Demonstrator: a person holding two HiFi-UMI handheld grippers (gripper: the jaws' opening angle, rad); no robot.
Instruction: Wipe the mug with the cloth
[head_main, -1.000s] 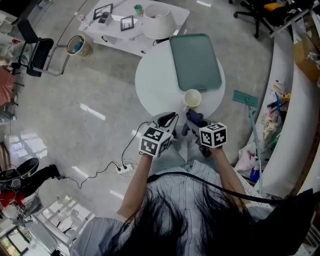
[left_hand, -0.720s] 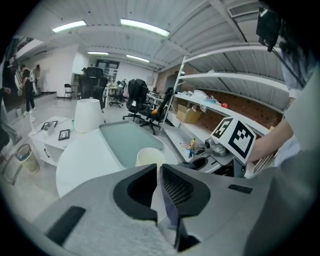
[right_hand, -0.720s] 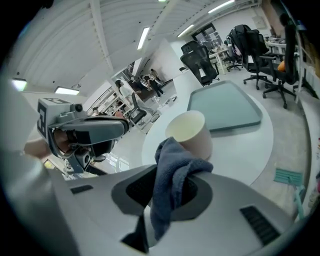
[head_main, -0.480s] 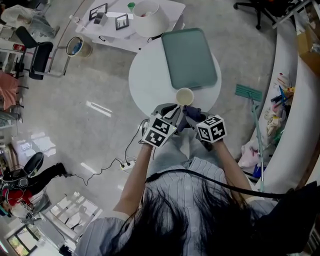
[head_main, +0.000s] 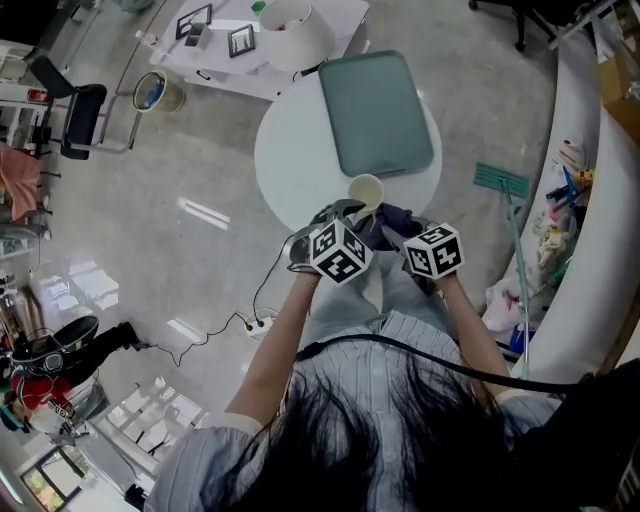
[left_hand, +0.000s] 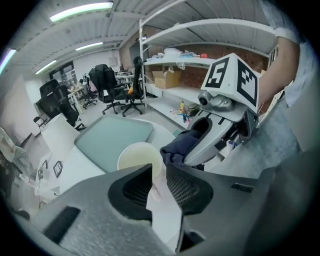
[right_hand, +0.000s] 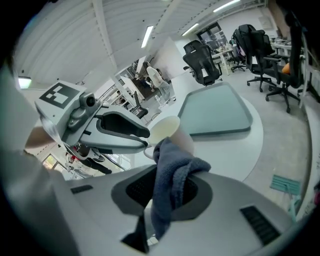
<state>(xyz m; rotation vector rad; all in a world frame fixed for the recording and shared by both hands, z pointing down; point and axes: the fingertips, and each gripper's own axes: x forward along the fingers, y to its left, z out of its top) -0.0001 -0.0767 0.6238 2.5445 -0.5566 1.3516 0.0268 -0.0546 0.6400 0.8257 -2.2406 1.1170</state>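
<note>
A cream mug (head_main: 366, 190) is near the front edge of the round white table (head_main: 300, 150). My left gripper (head_main: 347, 214) is shut on the mug's (left_hand: 139, 154) side, and a pale part of it shows between the jaws. My right gripper (head_main: 397, 226) is shut on a dark blue cloth (right_hand: 172, 175), which bunches up over its jaws. The cloth (left_hand: 179, 145) touches the mug (right_hand: 169, 131) on its right side. In the right gripper view the mug looks tilted, its opening towards the left gripper (right_hand: 117, 131).
A green tray (head_main: 378, 112) lies on the table beyond the mug. A white side table (head_main: 230, 62) with a lampshade and small frames stands behind. Office chairs, a curved white counter (head_main: 600, 190) at right and a floor cable (head_main: 262, 300) surround me.
My left gripper went forward to the mug and shut on it. My right gripper brought the cloth up against the mug's side.
</note>
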